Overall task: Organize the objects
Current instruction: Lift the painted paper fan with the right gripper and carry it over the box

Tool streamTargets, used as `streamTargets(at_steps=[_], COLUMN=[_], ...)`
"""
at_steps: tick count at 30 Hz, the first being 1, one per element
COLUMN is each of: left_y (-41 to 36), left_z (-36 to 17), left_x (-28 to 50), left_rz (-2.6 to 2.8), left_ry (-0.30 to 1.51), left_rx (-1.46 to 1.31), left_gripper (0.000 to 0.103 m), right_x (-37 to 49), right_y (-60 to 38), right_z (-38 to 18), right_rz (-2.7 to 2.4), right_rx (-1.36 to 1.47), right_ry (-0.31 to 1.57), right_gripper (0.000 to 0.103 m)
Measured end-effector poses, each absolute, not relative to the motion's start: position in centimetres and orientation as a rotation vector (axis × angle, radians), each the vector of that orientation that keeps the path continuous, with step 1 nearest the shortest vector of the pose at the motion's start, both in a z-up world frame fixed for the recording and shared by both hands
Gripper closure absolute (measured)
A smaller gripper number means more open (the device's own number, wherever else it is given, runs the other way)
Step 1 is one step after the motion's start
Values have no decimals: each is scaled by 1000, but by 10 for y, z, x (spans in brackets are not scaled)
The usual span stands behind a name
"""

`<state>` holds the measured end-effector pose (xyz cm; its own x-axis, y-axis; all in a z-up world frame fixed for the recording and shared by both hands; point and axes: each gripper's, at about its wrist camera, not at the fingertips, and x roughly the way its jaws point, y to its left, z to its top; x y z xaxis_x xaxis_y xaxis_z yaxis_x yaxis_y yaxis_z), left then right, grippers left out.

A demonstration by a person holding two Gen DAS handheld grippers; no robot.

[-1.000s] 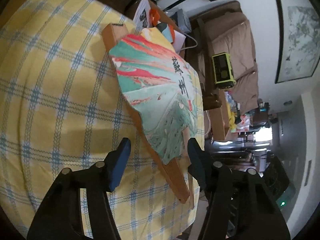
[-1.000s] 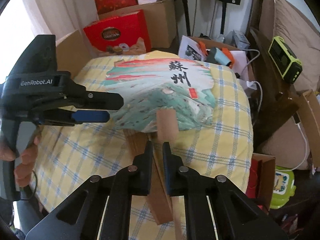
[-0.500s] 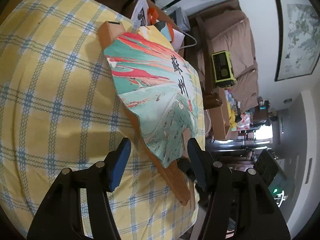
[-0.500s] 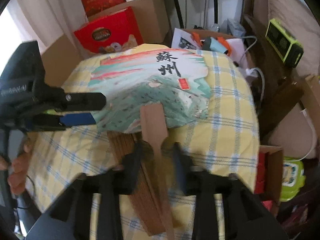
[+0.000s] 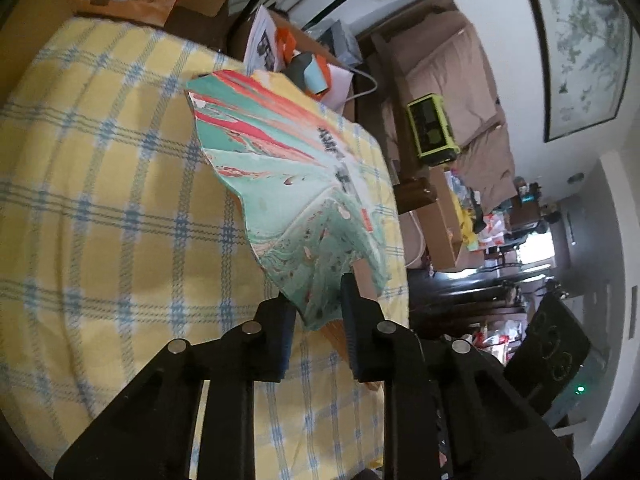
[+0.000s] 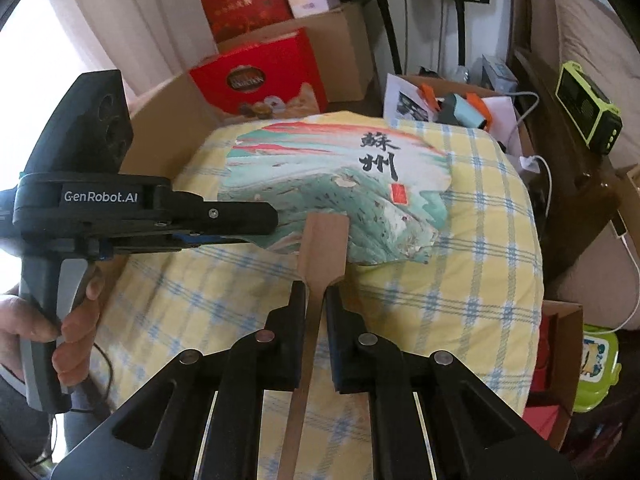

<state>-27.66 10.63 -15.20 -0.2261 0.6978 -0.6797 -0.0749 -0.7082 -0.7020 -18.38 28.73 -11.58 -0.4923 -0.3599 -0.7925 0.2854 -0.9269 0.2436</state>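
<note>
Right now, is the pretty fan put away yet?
Not yet. The fan is still spread open over the checked cloth. The right gripper pinches its wooden handle, the left gripper clamps the paper edge. Closing and storing it are left.

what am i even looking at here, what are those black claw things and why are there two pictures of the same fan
No robot here: a person holds a handheld two-finger gripper in each hand, and each carries a wide-angle camera looking along its fingers. That gives two views of one scene.

In the right gripper's view, the right gripper is closed on the wooden handle of a painted paper fan. The left gripper comes in from the side, in the person's hand, at the fan's edge.

In the left gripper's view, its fingers straddle the fan's lower edge; whether they pinch it is unclear.

The fan lies over a yellow checked cloth.
</note>
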Motion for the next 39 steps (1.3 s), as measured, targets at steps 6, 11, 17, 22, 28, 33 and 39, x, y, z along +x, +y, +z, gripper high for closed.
streamTargets(at_steps=[6,11,17,22,28,33,39], left_y=[86,69,49,17,-37,-78,-124], left_z=[-114,-74,-20,19,43,54,55], left_x=[-263,-255,-241,-229,-217,-211,-213], left_rz=[2014,2051,2107,2174,2241,2293,2348], left_ry=[-732,-711,-650,-580,-558,-564,-576], left_rx=[-1439,-1353,-1251,-1210,-1202,-1185,-1189], left_gripper=[91,91,91,90,90,90,89], right_x=[-173,-164,-154,-152,-155,-159,-174], right_y=[274,257,235,201,152,110,52], right_z=[-87,-56,-19,5,17,20,11], right_rz=[-2429,-2434,-2430,-2398,-2338,-2293,-2214], right_rx=[1215,1134,1032,970,933,931,974], right_ry=[-127,-118,-140,-134,-129,-120,-134], right_gripper=[94,94,93,93,93,93,93])
